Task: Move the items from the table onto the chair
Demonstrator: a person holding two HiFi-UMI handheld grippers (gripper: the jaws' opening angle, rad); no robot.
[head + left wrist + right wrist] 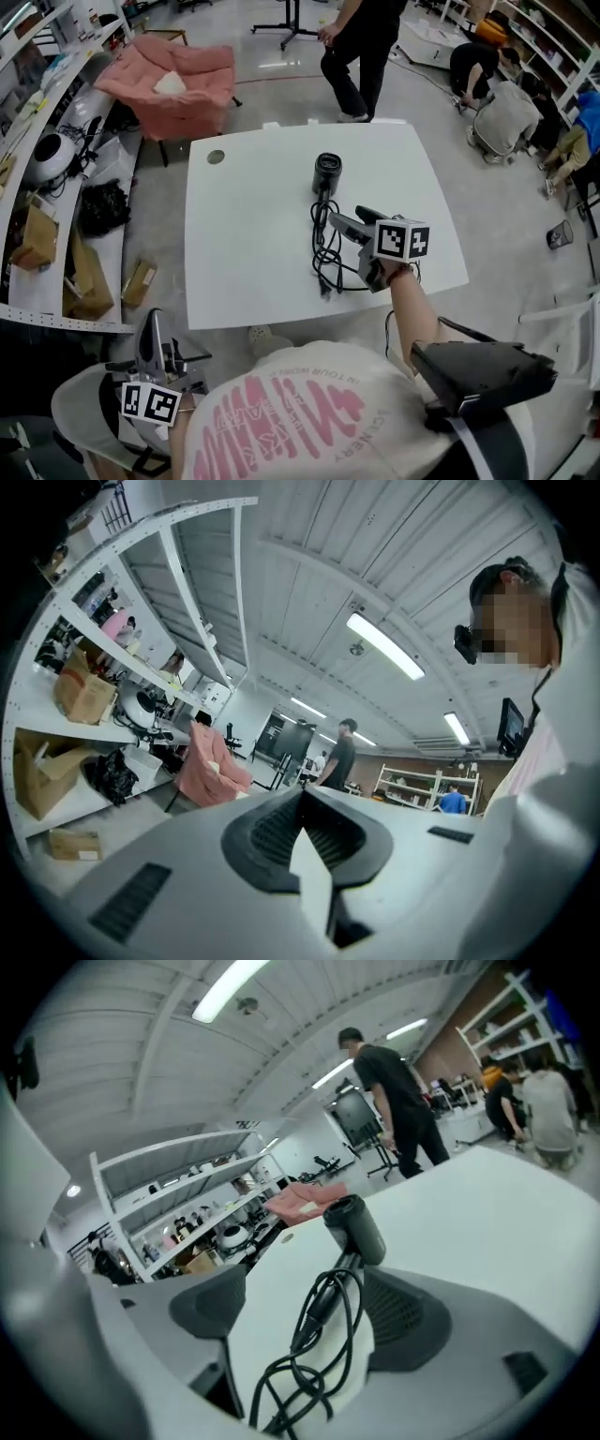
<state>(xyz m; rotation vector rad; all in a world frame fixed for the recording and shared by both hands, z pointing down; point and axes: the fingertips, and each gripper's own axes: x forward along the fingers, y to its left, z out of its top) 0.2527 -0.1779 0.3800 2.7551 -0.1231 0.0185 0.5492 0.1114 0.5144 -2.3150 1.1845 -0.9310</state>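
Note:
A black hair dryer (326,173) lies on the white table (244,234), its black cord (328,253) coiled toward the near edge. My right gripper (352,221) hovers low over the cord, jaws open. In the right gripper view the cord (314,1335) runs between the spread pads (211,1302) without being pinched, and the hair dryer (354,1227) lies just ahead. My left gripper (150,326) is off the table, below its near left corner, its tips (302,797) shut on nothing. The pink-draped chair (173,80) stands beyond the table's far left corner.
A small round disc (217,157) sits on the table's far left. A person in black (361,47) walks behind the table; others crouch at the right (506,108). Shelving with boxes (56,244) lines the left wall.

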